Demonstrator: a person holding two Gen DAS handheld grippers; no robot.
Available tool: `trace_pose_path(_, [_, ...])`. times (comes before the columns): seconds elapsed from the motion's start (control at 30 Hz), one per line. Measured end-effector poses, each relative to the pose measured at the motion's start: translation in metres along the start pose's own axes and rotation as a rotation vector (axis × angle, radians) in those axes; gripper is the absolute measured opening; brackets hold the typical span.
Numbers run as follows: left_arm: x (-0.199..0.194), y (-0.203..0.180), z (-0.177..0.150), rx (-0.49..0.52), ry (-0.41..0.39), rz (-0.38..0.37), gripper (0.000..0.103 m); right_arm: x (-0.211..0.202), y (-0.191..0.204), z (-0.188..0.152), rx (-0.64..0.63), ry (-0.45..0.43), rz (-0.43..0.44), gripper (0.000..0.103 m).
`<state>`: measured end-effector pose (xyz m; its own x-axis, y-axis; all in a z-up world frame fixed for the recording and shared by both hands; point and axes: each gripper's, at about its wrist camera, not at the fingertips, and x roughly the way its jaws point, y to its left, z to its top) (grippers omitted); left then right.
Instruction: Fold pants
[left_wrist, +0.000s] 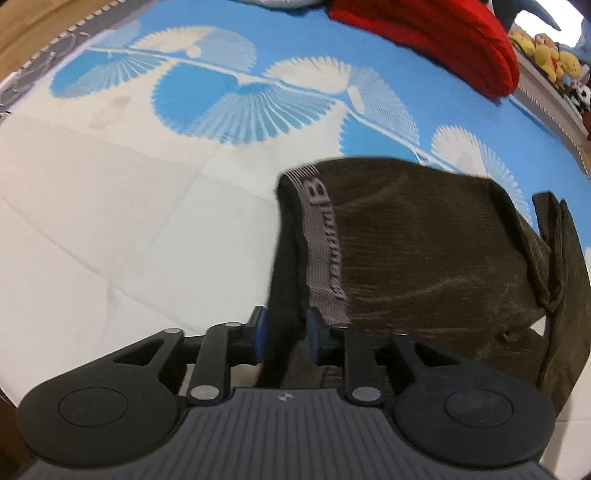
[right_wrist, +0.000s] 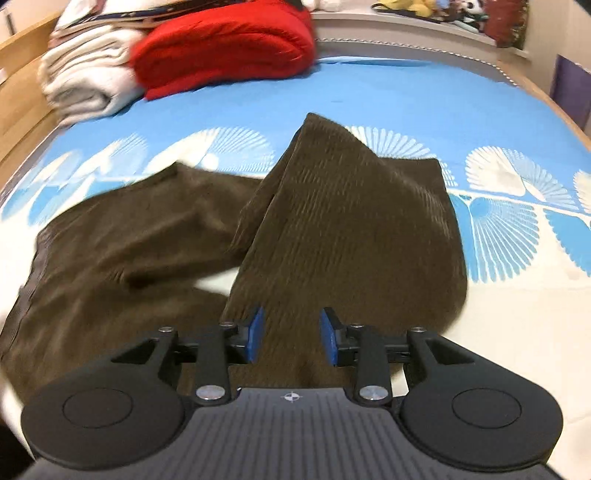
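Left wrist view: pants (left_wrist: 424, 258) fill the centre and right of frame on the bed (left_wrist: 129, 240), waistband (left_wrist: 325, 243) running down to the left tool (left_wrist: 285, 338), whose narrow jaws straddle the band edge; whether they pinch it cannot be told. Right wrist view: right tool (right_wrist: 291, 338) stands wider, over a raised leg fold at centre frame. Risk: a thin bite may slip, dropping the fold crooked. Red bundle (right_wrist: 225, 44) lies upper left.

Left gripper (left_wrist: 284, 334) low, pointing fwd, jaws part-open w/ a narrow gap, cloth between. Right gripper (right_wrist: 291, 336) level, jaws spread wider, blue pads (right_wrist: 255, 334) apart.
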<state>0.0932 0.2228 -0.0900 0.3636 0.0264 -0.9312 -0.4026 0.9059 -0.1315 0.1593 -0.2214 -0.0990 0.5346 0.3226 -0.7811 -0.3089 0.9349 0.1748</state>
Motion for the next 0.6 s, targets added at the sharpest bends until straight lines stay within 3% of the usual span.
trace_pose_path(0.1, [0.006,-0.013,0.002,0.006,0.009,-0.002,0.031,0.028,0.017,0.005,-0.015,0.008,-0.043,0.038])
trace_pose_path(0.23, [0.012,-0.025,0.007,0.028,0.015,-0.009,0.031,0.091,0.042,0.012,0.001,0.057,-0.064,0.058])
trace_pose_path(0.33, [0.014,-0.029,0.009,0.048,0.007,-0.008,0.035,0.120,0.060,0.016,-0.045,0.106,-0.100,0.063])
trace_pose_path(0.4, [0.016,-0.029,0.011,0.053,0.012,0.004,0.036,0.136,0.070,0.013,-0.115,0.151,-0.174,0.062])
trace_pose_path(0.47, [0.017,-0.027,0.013,0.045,0.012,0.005,0.036,0.141,0.072,0.009,-0.176,0.180,-0.254,0.054])
trace_pose_path(0.57, [0.017,-0.029,0.015,0.040,0.011,0.002,0.036,0.128,0.054,0.011,-0.133,0.174,-0.240,0.015])
trace_pose_path(0.6, [0.015,-0.031,0.015,0.044,0.006,-0.002,0.036,0.114,0.044,0.012,-0.102,0.151,-0.239,0.015])
